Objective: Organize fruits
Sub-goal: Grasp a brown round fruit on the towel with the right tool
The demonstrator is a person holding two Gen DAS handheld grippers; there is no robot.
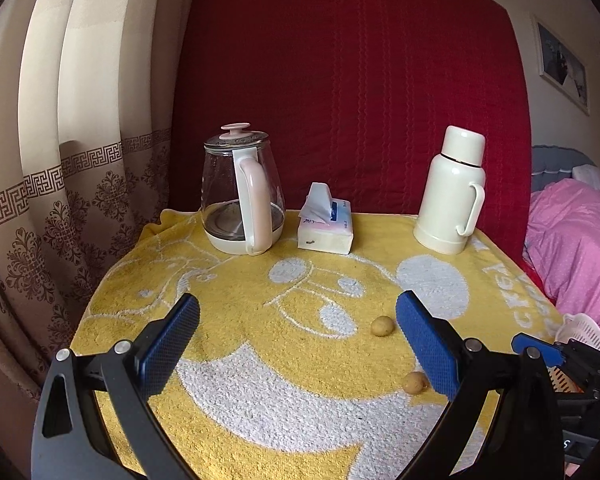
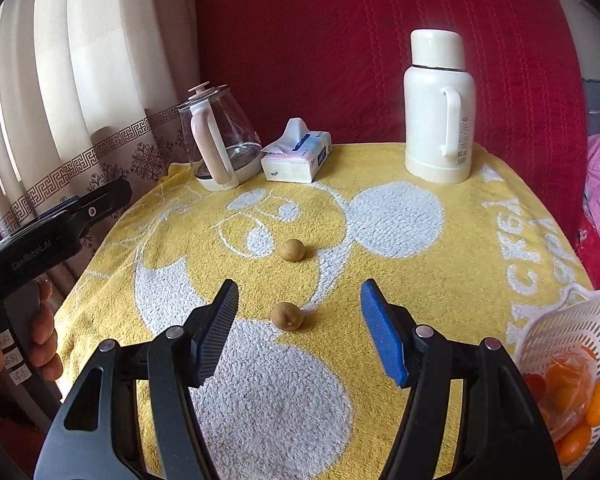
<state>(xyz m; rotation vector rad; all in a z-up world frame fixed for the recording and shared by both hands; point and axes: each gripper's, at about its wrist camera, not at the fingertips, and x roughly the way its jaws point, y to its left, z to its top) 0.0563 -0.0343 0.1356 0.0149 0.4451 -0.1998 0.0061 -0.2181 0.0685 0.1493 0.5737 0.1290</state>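
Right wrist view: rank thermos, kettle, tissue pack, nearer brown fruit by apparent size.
1. thermos
2. kettle
3. tissue pack
4. nearer brown fruit
The thermos-kettle order is unsure: both stand far back, at different sides.

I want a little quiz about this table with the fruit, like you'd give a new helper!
1. True or false: the right claw is open and empty.
2. How many small brown fruits lie loose on the yellow towel?
3. What stands between the glass kettle and the white thermos? A) a cup B) a tissue pack C) a plate

Key: 1 true; 2 two; 3 B.
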